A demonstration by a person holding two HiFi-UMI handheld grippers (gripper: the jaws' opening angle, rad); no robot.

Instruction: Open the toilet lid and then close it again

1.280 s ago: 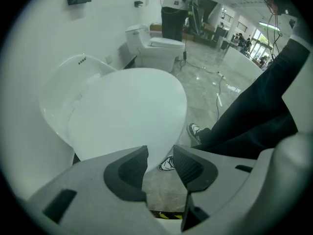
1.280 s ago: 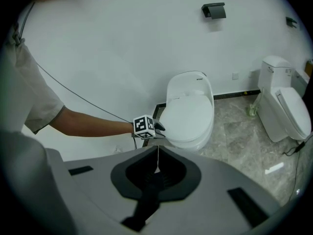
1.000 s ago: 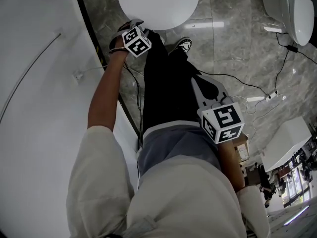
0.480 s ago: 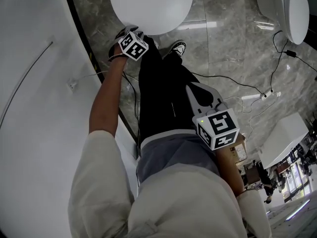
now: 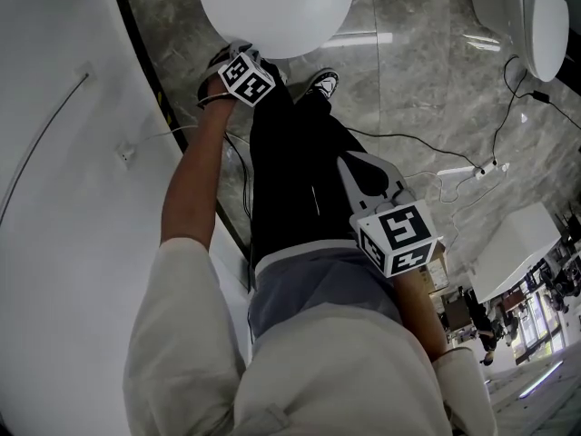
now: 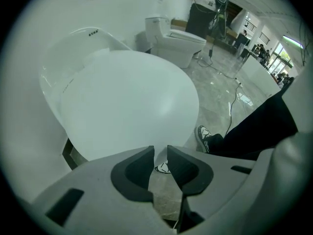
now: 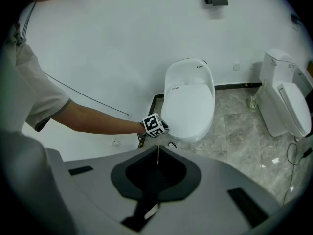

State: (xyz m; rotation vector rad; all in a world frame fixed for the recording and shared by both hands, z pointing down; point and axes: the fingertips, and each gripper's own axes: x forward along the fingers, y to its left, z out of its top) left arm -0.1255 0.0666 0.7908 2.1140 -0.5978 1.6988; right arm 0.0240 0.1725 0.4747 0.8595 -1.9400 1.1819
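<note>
Left gripper view: left gripper (image 6: 160,151) at the white oval toilet lid's (image 6: 127,106) front rim.
Its fingers, just closing, stand slightly apart, pinching nothing; right gripper's (image 7: 157,148) fingers together, empty; grey marble floor (image 7: 244,126) open alongside.

Beige sleeves (image 5: 182,334), black trousers (image 5: 290,180)

The closed toilet lid (image 5: 272,7) blocks the way ahead, and the white wall (image 5: 54,198) crowds close on its left. A black-trousered leg (image 5: 300,162) stands just before the rim. On the right, the marble floor (image 5: 427,71) lies open as far as the trailing cables (image 5: 484,166) and a second toilet (image 5: 540,25).
</note>
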